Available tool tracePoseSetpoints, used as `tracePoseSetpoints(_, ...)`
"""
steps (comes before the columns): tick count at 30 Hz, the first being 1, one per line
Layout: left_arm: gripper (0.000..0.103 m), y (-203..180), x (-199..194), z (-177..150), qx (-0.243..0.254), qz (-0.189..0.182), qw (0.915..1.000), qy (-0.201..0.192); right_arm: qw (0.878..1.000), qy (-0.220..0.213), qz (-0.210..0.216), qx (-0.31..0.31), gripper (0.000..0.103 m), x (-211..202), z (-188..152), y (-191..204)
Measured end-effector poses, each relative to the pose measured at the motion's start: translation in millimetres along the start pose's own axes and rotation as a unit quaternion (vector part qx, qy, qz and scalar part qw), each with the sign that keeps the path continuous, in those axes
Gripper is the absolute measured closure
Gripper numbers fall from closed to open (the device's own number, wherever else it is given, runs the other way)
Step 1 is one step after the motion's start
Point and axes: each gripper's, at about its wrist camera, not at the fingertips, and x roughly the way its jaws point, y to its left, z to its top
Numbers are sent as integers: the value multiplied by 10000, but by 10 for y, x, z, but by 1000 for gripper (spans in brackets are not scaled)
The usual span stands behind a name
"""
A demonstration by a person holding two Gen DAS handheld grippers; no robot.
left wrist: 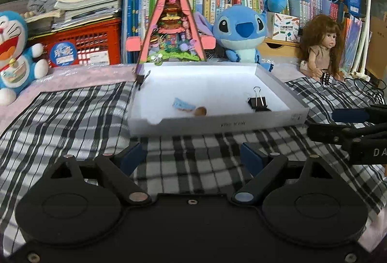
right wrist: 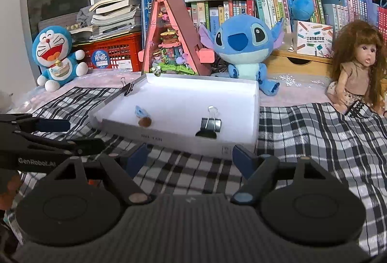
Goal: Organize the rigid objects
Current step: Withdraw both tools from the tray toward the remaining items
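Note:
A shallow white box (left wrist: 227, 126) (right wrist: 169, 139) lies on the plaid cloth. Inside it sit a black binder clip (left wrist: 258, 103) (right wrist: 211, 124), a small blue piece (left wrist: 182, 104) (right wrist: 141, 111) and a brown round piece (left wrist: 200, 111) (right wrist: 145, 122). Another black binder clip (left wrist: 142, 78) (right wrist: 128, 88) is clamped on the box's far left rim. My left gripper (left wrist: 193, 159) is open and empty, just before the box's near wall. My right gripper (right wrist: 191, 158) is open and empty, also just before the near wall. Each gripper shows at the edge of the other's view.
Behind the box stand a pink triangular diorama (left wrist: 173, 28) (right wrist: 169, 38), a Stitch plush (left wrist: 241, 33) (right wrist: 246, 45), a Doraemon plush (left wrist: 12, 55) (right wrist: 56, 55) and a doll (left wrist: 321, 45) (right wrist: 358, 64). Books and red crates fill the back. Plaid cloth (left wrist: 72, 117) covers the surface.

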Motion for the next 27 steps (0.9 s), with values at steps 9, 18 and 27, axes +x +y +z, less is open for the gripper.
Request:
tracePoseSetpoints(9,16,105,-182,-306,6,161,9999,-15,9997,101,-189,-111,17,-141,-325,-35)
tracePoseSetpoints(18,30,133,-231,-501,263,300,9992,-41,9968,222,-710,-288,17,-165,-535,-32)
tracePoseSetpoints(27,53,137,-187,-591,322,207,9993,49,9970,364,-556,-404,17,-87,-626,107)
